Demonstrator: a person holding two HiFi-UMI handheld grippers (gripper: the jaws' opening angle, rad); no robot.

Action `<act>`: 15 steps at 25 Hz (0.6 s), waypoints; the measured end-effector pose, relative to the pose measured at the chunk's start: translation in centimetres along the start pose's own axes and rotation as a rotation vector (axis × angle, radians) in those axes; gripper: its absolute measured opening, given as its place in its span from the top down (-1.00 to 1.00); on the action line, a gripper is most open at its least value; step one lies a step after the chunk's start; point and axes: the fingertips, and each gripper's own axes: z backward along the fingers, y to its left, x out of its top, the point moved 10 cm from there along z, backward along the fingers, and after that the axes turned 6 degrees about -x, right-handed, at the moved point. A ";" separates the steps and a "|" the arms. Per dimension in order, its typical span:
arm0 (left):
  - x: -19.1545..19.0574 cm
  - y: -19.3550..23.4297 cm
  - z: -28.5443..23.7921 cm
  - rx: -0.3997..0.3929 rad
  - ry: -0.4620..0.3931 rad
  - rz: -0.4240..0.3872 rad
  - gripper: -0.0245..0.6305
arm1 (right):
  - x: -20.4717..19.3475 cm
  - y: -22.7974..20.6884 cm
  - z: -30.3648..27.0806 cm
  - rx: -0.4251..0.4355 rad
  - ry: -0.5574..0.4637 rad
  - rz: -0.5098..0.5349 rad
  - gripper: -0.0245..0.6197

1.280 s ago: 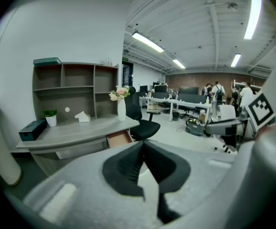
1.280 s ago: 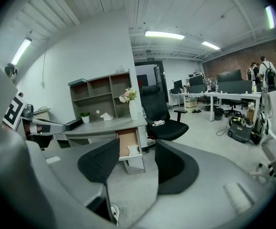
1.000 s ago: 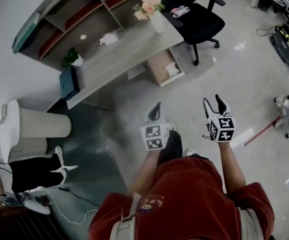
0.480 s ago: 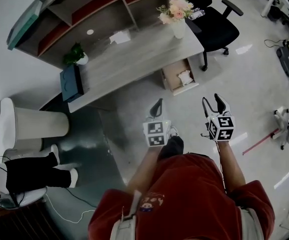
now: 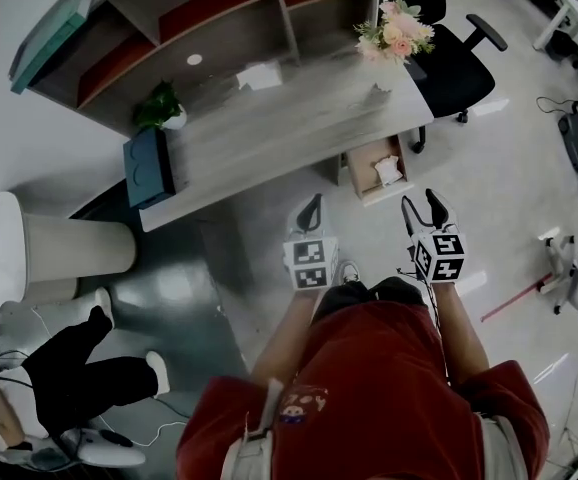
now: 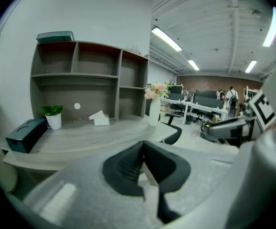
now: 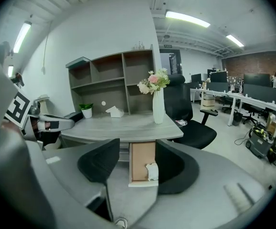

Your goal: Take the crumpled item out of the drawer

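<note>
- Pale grey office floor spreads around us, with a long grey wooden desk (image 5: 299, 128) ahead and open shelving behind it.
- Under the desk's end, near the black office chair (image 5: 456, 63), a light-wood drawer (image 5: 364, 163) stands pulled out, so no opening is needed.
- Inside that drawer, just forward of the desk's edge, lies the crumpled white item (image 5: 388, 169), with nothing touching it.
- Our right gripper (image 5: 421, 205) is held out short of the desk, its jaws spread wide and empty. Its own view frames the drawer and the crumpled item between them, but both are well apart from the jaws.
- Our left gripper (image 5: 311, 211) is also short of the desk, its jaws pressed together with nothing between them.
- We judge the task barely begun. We have yet to close in on the desk, reach into the drawer, grasp the item and lift it out.
</note>
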 end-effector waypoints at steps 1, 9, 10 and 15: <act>0.1 0.5 -0.1 0.005 0.004 0.004 0.93 | 0.2 0.2 -0.4 0.003 0.005 0.003 0.25; 0.1 2.7 -1.0 0.020 0.006 0.021 0.93 | 0.8 1.1 -3.5 0.022 0.015 0.013 0.25; 0.1 2.9 -1.2 0.026 0.005 0.025 0.93 | 0.9 1.2 -4.0 0.030 0.019 0.015 0.25; 0.3 3.8 -2.4 0.062 -0.003 0.048 0.93 | 1.2 1.0 -6.1 0.063 0.033 0.034 0.25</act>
